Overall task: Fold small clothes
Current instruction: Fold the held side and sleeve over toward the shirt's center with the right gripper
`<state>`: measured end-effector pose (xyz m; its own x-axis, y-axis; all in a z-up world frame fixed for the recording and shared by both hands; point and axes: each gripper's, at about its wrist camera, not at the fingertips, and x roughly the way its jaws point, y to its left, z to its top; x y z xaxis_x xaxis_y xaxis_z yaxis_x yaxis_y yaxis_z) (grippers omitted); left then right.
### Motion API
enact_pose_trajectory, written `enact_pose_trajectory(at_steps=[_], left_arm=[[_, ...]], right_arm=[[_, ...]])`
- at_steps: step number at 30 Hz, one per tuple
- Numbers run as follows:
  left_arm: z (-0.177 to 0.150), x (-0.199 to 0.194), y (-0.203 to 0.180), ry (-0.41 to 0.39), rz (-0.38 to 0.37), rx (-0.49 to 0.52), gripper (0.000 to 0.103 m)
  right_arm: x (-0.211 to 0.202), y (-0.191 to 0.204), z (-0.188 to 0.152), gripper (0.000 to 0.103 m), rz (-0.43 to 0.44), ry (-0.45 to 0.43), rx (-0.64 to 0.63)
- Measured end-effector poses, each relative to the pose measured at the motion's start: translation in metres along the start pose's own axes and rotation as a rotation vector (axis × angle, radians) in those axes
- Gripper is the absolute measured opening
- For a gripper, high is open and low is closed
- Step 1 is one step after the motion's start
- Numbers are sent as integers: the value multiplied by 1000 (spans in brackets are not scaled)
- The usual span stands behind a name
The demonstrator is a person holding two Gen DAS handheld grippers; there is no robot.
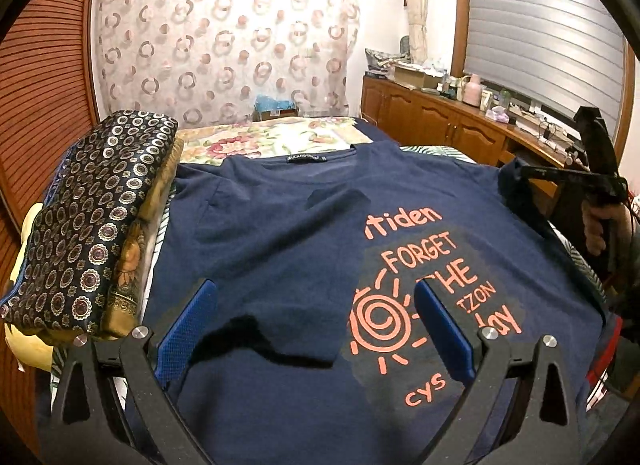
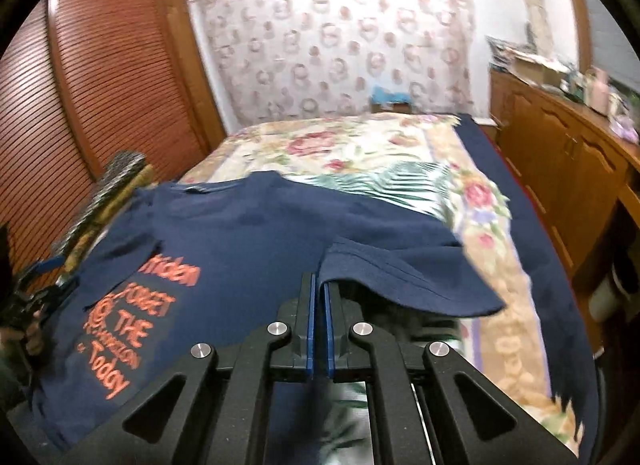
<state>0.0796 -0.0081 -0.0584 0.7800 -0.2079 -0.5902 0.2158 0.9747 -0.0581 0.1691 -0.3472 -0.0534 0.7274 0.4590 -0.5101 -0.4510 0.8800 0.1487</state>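
A navy T-shirt point(image 1: 280, 233) with orange lettering lies face up on the bed, collar toward the far end. In the left wrist view my left gripper point(image 1: 316, 305) hovers over the shirt's lower front, open, its blue pads point(image 1: 188, 329) wide apart with only flat cloth below them. A hand holds my right gripper point(image 1: 524, 173) at the shirt's right edge. In the right wrist view that right gripper point(image 2: 319, 283) is shut on the hem of the right sleeve point(image 2: 400, 277), which is lifted off the bedspread and curls over.
A stack of folded patterned cloth point(image 1: 92, 225) sits against the shirt's left side. The floral bedspread point(image 2: 360, 153) stretches beyond the collar. Wooden cabinets point(image 2: 560, 169) with clutter on top run along the right, and a louvred wardrobe point(image 2: 100, 85) stands at the left.
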Motion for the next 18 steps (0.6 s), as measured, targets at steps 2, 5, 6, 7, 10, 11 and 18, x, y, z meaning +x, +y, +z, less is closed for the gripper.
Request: enact_pose_trajectory(at_steps=[2,5,6,7,10,11,18], left_arm=[[0,-3,0,-6,-1,-6,100],[2,-7,-1,-14,0,-10,100],[1,-8,-1,-16,1,-9,100],[1,-8,-1,-17,0,-10,100],[1,-10,-1,-21,-3,-16,100],[1,-11,-1,-22,-2,-18,100],[2,-15,-3,-32,-2,-18,100]], right_arm=[[2,16,-6,4,32,17,-36],[10,34,-21,4,66,66,-77],[14,39,-28,4,70,88,-87],[16,40,-33,4,76,101,-88],[20,43,-46,4,101,118,-82],[20,43,-47,4,97,119,-83],[8,18,-34,19,-32,69,-25]])
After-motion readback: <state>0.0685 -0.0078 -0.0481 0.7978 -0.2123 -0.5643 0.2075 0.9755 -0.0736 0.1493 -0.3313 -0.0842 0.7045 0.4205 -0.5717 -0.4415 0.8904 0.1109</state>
